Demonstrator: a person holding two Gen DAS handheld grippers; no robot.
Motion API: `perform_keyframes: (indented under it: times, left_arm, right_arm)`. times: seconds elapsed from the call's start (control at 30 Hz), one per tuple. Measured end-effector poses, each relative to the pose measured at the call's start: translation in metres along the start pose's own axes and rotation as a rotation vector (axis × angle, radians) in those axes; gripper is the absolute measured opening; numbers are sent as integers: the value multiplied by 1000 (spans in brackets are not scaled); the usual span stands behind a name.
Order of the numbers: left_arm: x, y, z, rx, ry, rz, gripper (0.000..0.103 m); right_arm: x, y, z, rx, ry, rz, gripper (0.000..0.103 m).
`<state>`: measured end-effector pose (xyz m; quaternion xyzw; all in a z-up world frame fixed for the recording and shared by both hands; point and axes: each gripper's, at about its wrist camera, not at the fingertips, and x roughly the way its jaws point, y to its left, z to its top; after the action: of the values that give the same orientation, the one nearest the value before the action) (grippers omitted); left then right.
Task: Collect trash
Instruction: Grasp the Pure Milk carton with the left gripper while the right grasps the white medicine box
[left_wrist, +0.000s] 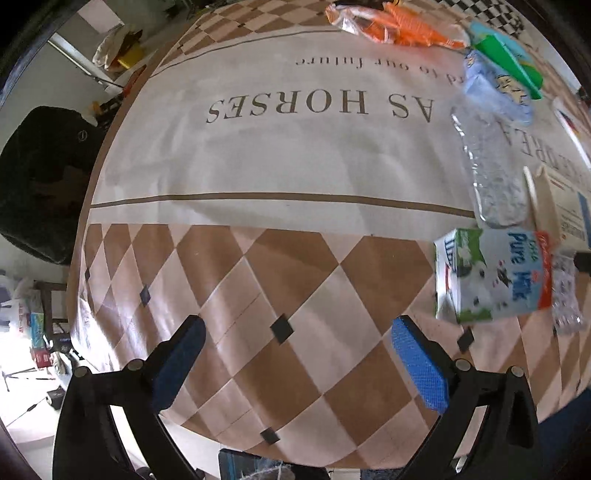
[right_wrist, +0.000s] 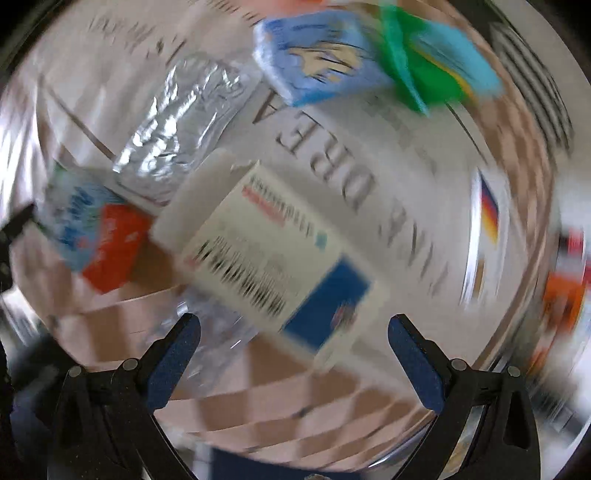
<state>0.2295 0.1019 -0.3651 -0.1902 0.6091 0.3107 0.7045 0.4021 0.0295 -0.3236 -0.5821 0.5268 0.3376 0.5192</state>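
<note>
Trash lies on a table covered by a printed cloth (left_wrist: 295, 155). A "Pure Milk" carton (left_wrist: 491, 275) lies on its side at the right; it also shows in the blurred right wrist view (right_wrist: 96, 240). A crushed clear plastic bottle (left_wrist: 487, 166) (right_wrist: 184, 122) lies behind it. A white box with a barcode and blue patch (right_wrist: 273, 254) lies just ahead of my right gripper (right_wrist: 293, 332), which is open and empty. A blue carton (right_wrist: 317, 59) (left_wrist: 495, 88) lies further back. My left gripper (left_wrist: 295, 336) is open and empty over bare checkered cloth, left of the milk carton.
An orange wrapper (left_wrist: 402, 26) and a green packet (left_wrist: 509, 62) lie at the far side. A white carton with a flag stripe (right_wrist: 487, 229) sits at the right. A dark chair (left_wrist: 40, 177) stands beyond the table's left edge. The right wrist view is motion-blurred.
</note>
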Motion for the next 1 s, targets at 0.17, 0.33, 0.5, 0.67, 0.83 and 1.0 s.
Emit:
perform_keyframes:
  times: [0.17, 0.33, 0.5, 0.67, 0.83, 1.0]
  left_arm:
    - [6, -4, 10, 5, 30, 17, 103]
    - [-17, -22, 21, 131, -29, 63, 103]
    - [-53, -63, 32, 456, -154, 97, 103]
    - [-58, -120, 30, 851, -161, 67, 102]
    - [-36, -150, 24, 1086, -71, 23, 102]
    - [-26, -164, 24, 1166, -24, 14, 69]
  right_arm:
    - [20, 6, 16, -163, 40, 39, 102]
    - [25, -16, 10, -47, 44, 185, 95]
    - [31, -60, -28, 222, 33, 266, 94]
    - [43, -109, -92, 503, 14, 340, 94]
    - [73, -129, -151, 636, 42, 377, 94]
    - [95, -134, -192, 687, 55, 384, 94]
